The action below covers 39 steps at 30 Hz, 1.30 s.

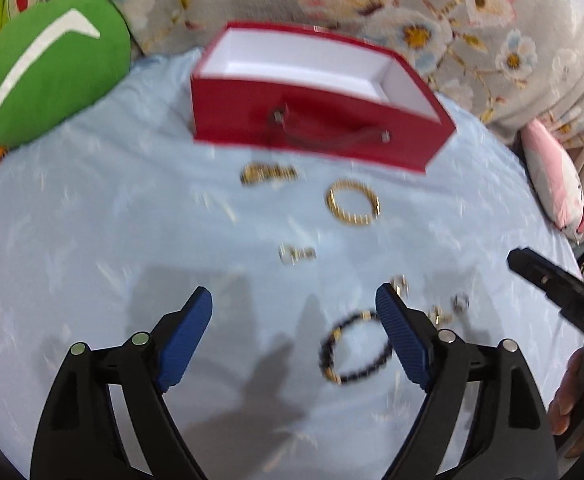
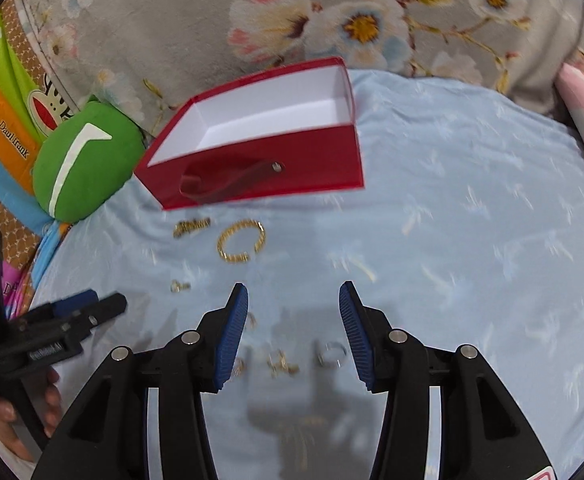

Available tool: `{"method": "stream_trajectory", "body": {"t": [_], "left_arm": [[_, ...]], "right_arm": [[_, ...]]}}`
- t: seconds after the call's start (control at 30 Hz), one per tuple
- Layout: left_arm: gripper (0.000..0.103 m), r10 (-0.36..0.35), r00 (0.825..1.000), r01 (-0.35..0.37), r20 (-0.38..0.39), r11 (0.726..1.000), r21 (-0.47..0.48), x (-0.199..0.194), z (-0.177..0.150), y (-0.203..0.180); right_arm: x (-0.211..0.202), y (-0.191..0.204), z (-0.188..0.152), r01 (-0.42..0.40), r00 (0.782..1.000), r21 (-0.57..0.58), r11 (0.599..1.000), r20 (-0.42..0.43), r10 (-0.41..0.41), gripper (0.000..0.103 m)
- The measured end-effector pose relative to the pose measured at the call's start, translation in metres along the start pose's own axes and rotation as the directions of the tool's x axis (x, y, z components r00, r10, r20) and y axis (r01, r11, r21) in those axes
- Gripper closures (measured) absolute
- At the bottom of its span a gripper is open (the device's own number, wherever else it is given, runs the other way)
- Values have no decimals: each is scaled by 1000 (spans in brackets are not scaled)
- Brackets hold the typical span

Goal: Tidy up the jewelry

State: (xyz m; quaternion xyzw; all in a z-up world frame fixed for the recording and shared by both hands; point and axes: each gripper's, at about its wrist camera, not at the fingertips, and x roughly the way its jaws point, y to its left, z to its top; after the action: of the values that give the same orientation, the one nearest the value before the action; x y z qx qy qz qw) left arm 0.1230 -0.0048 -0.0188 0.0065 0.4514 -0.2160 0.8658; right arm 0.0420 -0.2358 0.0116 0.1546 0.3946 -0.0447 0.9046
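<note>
Beaded bracelet (image 1: pixel 356 348): light, floppy, slippery; pinch across strand. Left gripper (image 1: pixel 294 304) spread, empty. Right gripper (image 2: pixel 294 296) half-spread, empty.

Pale blue bedsheet (image 1: pixel 92 240), floral blanket (image 2: pixel 212 20)

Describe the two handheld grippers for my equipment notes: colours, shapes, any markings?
Both match: the left gripper and right gripper have black plastic frames with cut-out arms, round silver pins at the joints, and two tapering fingers faced with ribbed blue pads. Small white lettering, too blurred to read, marks the left gripper's side in the right wrist view. No cables or sleeves show.
</note>
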Motion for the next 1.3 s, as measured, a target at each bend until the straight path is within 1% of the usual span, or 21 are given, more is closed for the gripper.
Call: {"method": "stream_trajectory", "body": {"t": [0.13, 0.27, 0.33, 0.57, 0.6, 0.63, 0.67, 0.73, 0.77, 0.8, 0.93, 0.97, 1.07, 1.17, 1.3], "left_arm": [[22, 30, 998, -29, -57, 999, 27, 19, -25, -13], [23, 52, 997, -51, -64, 999, 21, 29, -31, -17], [27, 64, 996, -63, -59, 998, 18, 32, -33, -18], [44, 145, 989, -145, 4, 985, 91, 36, -36, -30], [51, 158, 987, -159, 18, 982, 107, 37, -38, -32], [61, 163, 986, -165, 29, 979, 119, 36, -39, -34], [66, 160, 986, -164, 39, 979, 125, 36, -40, -36], [86, 155, 987, -160, 51, 978, 132, 35, -40, -37], [92, 146, 988, -152, 53, 979, 135, 35, -40, -37], [95, 141, 989, -147, 52, 980, 134, 35, -40, -37], [96, 56, 998, -57, 13, 995, 83, 31, -38, -28], [96, 46, 999, -46, 11, 997, 69, 28, -38, -25], [96, 36, 999, -37, 33, 999, 35, 12, -35, -15], [96, 39, 997, -39, 73, 999, -7, -10, -28, 4], [96, 69, 991, -62, 116, 996, -63, -31, -20, 33]], "right_arm": [[-6, -10, -16, 6, 1000, 32, 999, -19, -5, 56], [-10, -14, -24, 10, 1000, 42, 999, -22, -9, 56], [-11, -14, -26, 11, 1000, 42, 999, -23, -10, 56], [-7, -13, -28, -4, 999, 52, 999, -33, 6, 56], [-5, -12, -28, -7, 999, 50, 999, -35, 9, 56], [-4, -11, -28, -9, 999, 48, 999, -37, 11, 56], [-4, -10, -28, -10, 999, 47, 999, -39, 12, 56], [-1, -8, -28, -17, 999, 48, 999, -43, 19, 56], [0, -7, -28, -19, 999, 48, 999, -45, 22, 56], [1, -6, -28, -23, 999, 48, 999, -48, 25, 56], [7, 4, -24, -38, 998, 33, 999, -56, 40, 56], [8, 7, -22, -45, 997, 29, 999, -58, 46, 56], [18, 22, -14, -73, 995, -2, 997, -67, 73, 56], [31, 44, -2, -112, 991, -45, 993, -73, 108, 56], [62, 82, 17, -198, 976, -71, 978, -102, 190, 56]]}}
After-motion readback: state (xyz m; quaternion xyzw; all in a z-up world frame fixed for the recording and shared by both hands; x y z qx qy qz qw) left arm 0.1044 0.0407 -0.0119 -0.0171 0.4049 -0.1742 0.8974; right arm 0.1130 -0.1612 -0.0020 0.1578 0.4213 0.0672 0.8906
